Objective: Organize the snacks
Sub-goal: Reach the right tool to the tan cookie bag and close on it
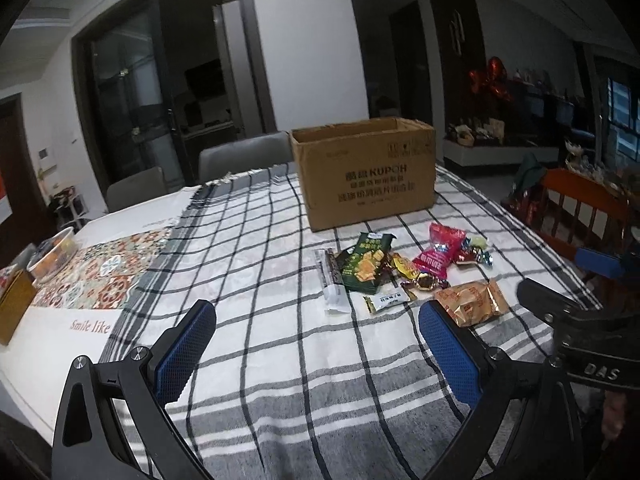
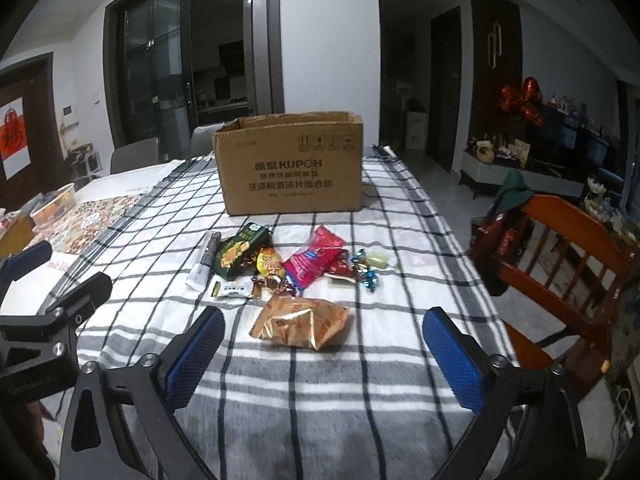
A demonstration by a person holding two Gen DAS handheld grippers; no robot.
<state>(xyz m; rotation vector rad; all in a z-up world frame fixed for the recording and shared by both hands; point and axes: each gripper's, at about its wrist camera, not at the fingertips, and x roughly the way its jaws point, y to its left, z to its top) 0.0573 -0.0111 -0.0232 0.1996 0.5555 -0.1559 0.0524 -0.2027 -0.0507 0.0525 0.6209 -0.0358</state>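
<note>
An open cardboard box point(image 1: 364, 172) point(image 2: 290, 170) stands at the far side of the checked tablecloth. In front of it lies a pile of snacks: a green cracker bag point(image 1: 362, 262) point(image 2: 238, 250), a red bag point(image 1: 442, 250) point(image 2: 314, 258), a gold foil bag point(image 1: 472, 300) point(image 2: 302, 322), a long wrapped bar point(image 1: 330, 276) point(image 2: 204, 258), a small white bar point(image 1: 388, 302) point(image 2: 232, 290) and several wrapped candies point(image 2: 366, 270). My left gripper point(image 1: 316, 320) is open and empty, short of the pile. My right gripper point(image 2: 324, 326) is open and empty, its jaws on either side of the gold bag's near edge, above the cloth.
A wooden chair point(image 2: 560, 252) stands by the table's right edge. A patterned mat point(image 1: 100, 272), a food tub point(image 1: 52, 254) and a brown box point(image 1: 14, 304) lie at the left. Two grey chairs point(image 1: 244, 160) stand behind the table.
</note>
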